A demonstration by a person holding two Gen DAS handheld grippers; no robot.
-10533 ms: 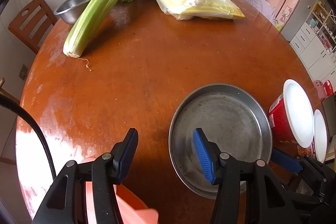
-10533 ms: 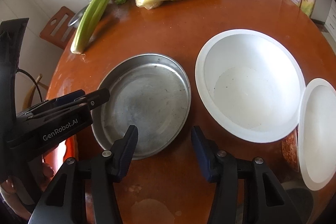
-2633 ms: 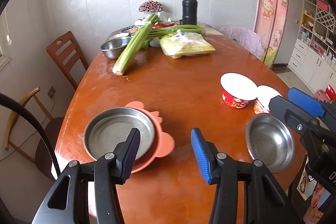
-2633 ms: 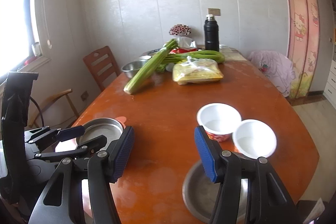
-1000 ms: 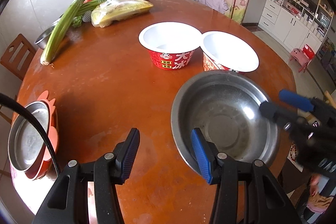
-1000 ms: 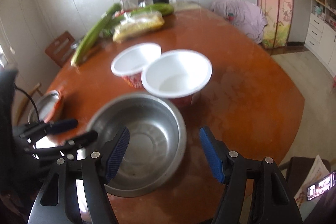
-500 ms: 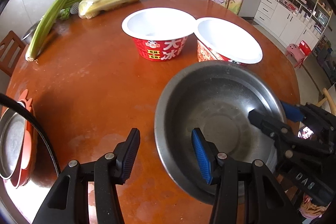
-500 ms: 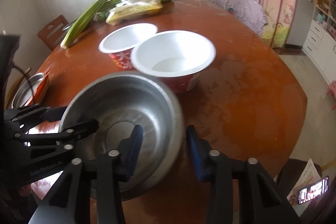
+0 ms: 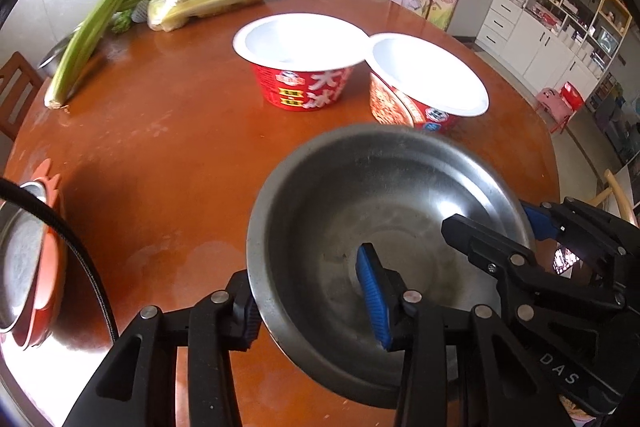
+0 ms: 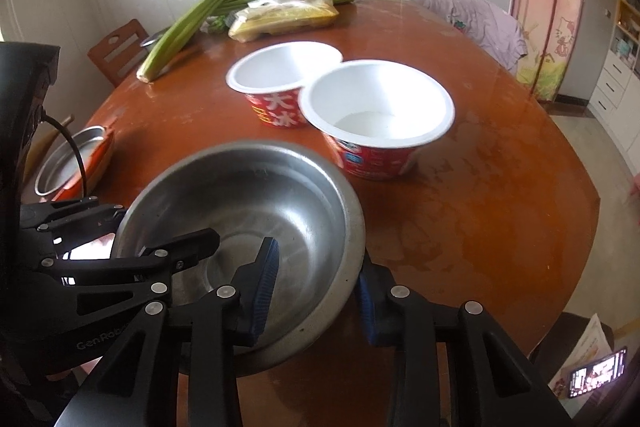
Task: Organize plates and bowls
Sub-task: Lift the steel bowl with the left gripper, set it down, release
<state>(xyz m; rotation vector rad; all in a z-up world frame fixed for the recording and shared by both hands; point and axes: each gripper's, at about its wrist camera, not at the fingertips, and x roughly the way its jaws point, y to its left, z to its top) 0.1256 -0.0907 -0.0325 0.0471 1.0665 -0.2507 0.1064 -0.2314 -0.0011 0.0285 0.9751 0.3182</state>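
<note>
The steel bowl (image 9: 384, 223) sits at the near edge of the worktop (image 9: 168, 131), just in front of two paper bowls (image 9: 304, 67), apparently tilted. The left gripper (image 9: 308, 295) straddles its near-left rim, jaws closing, one finger inside and one outside. The right gripper (image 10: 316, 287) pinches the opposite rim the same way. To lift well, let both grips seat fully, then raise both sides together, keeping the bowl level and clear of the paper bowls.
</note>
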